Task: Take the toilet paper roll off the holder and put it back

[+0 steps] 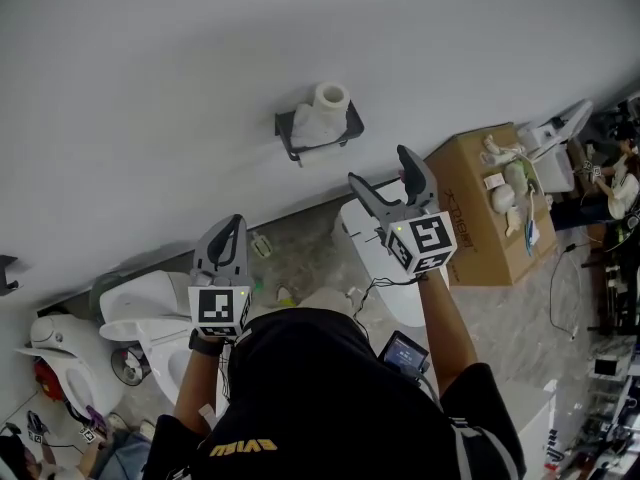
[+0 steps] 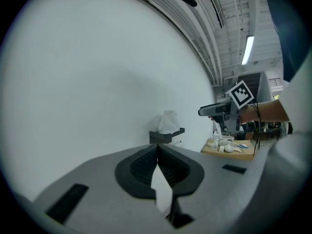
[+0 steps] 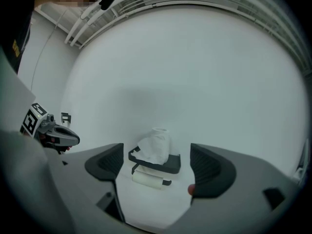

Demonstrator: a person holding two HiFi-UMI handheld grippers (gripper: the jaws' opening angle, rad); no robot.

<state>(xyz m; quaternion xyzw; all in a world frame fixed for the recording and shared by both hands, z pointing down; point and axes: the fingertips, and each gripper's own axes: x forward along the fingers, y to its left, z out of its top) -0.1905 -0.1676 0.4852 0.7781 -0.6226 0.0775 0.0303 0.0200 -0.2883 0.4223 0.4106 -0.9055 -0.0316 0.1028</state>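
A black wall holder [image 1: 345, 126] carries a white toilet paper roll [image 1: 326, 106] standing upright on its shelf, with loose paper hanging at the front. In the right gripper view a second roll [image 3: 147, 178] lies on the bar under the holder's shelf [image 3: 171, 164]. My right gripper [image 1: 386, 173] is open and empty, a short way off the wall, lower right of the holder; its view frames the holder between the jaws. My left gripper [image 1: 228, 240] is shut on nothing, lower left and farther off. The holder [image 2: 166, 135] shows small past its closed tips.
A cardboard box [image 1: 470, 183] with small white items on top stands on the floor at the right. White toilets [image 1: 150, 313] sit at the lower left, and a white fixture [image 1: 385, 263] lies under my right gripper. Another black wall bracket [image 1: 8, 273] is at the far left.
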